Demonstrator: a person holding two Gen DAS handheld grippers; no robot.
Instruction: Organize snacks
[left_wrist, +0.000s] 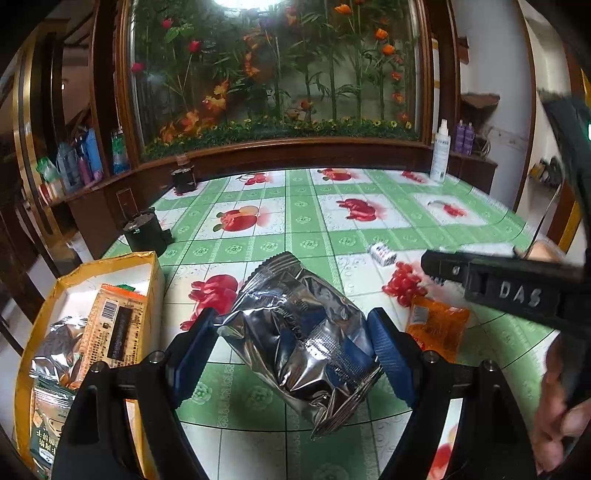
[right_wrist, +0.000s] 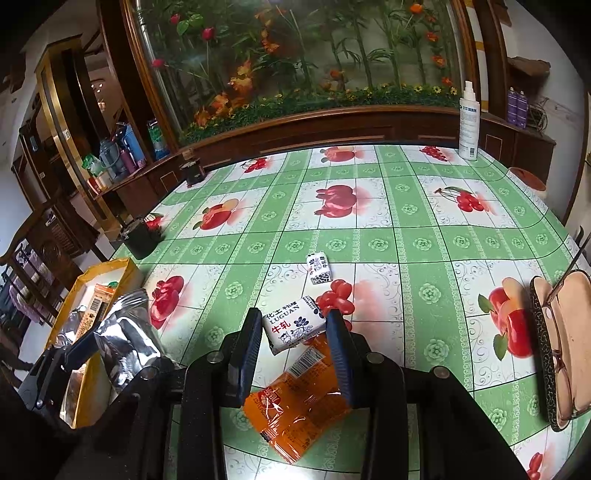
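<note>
Several packets are already stowed in the yellow cardboard box (left_wrist: 155, 273); a crinkled silver foil bag (left_wrist: 299, 343) is clamped, lifted, in the left gripper (left_wrist: 291, 354); a white nougat packet (right_wrist: 293, 325) is pinched by the right gripper (right_wrist: 293, 347); an orange plastic packet (right_wrist: 295, 402) and a small white candy (right_wrist: 318, 270) are left on the table.

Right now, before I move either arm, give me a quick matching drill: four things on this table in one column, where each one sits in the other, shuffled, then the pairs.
Things:
1. silver foil bag
2. white candy packet
3. orange packet
4. glasses case

Places:
A. lying open at the table's right edge
B. flat on the tablecloth under the right gripper
C. between the jaws of the left gripper
D. between the jaws of the right gripper

Pairs: 1-C, 2-D, 3-B, 4-A
</note>
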